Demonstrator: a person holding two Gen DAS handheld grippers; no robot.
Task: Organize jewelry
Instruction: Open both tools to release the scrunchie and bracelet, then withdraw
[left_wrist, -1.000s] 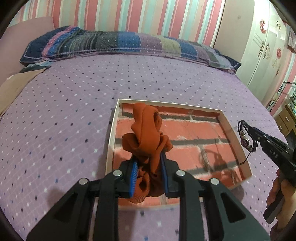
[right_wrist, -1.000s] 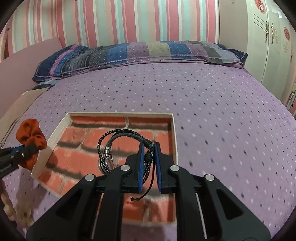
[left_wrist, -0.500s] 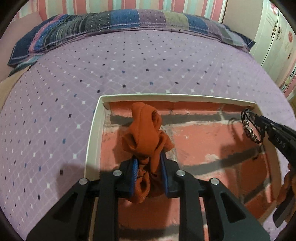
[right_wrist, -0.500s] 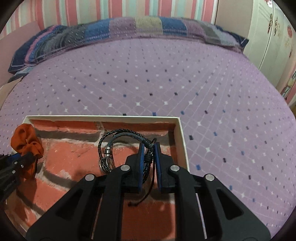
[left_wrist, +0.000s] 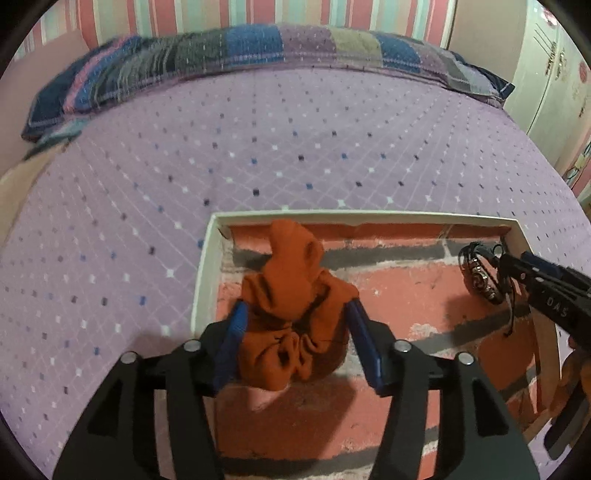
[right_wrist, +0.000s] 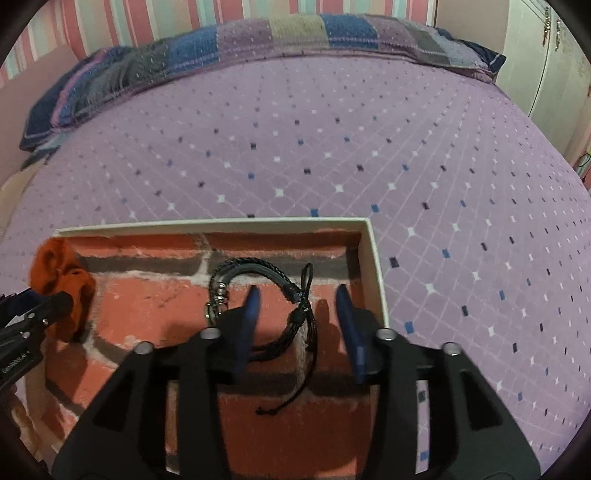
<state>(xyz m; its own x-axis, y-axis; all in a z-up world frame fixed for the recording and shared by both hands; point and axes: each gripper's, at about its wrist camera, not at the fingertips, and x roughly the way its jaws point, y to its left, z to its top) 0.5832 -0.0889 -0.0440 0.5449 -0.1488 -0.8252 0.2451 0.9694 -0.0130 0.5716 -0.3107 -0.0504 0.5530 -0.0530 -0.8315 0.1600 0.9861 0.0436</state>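
Note:
An orange scrunchie (left_wrist: 291, 306) sits between the blue pads of my left gripper (left_wrist: 297, 308), low over the left part of a white-rimmed tray (left_wrist: 205, 273) with a brick-pattern floor. The jaws are opening and the scrunchie has spread out between them. In the right wrist view a black braided bracelet (right_wrist: 236, 267) with a metal clasp lies between the fingers of my right gripper (right_wrist: 297, 291) over the tray's right part (right_wrist: 375, 258). Those jaws are also opening and the pads stand clear of the cords. Each gripper shows in the other's view: right gripper (left_wrist: 515, 260), left gripper (right_wrist: 55, 301).
The tray lies on a purple bedspread (left_wrist: 258, 147) with small diamond dots. A striped patchwork pillow (left_wrist: 258, 48) runs along the far side under a striped wall. A white wardrobe (left_wrist: 554, 74) stands at the right. A person's hand (left_wrist: 576, 384) holds the right gripper.
Both grippers came forward and down over the tray, then both sets of jaws spread apart. The scrunchie has loosened and widened, and the bracelet has dropped free of the right pads.

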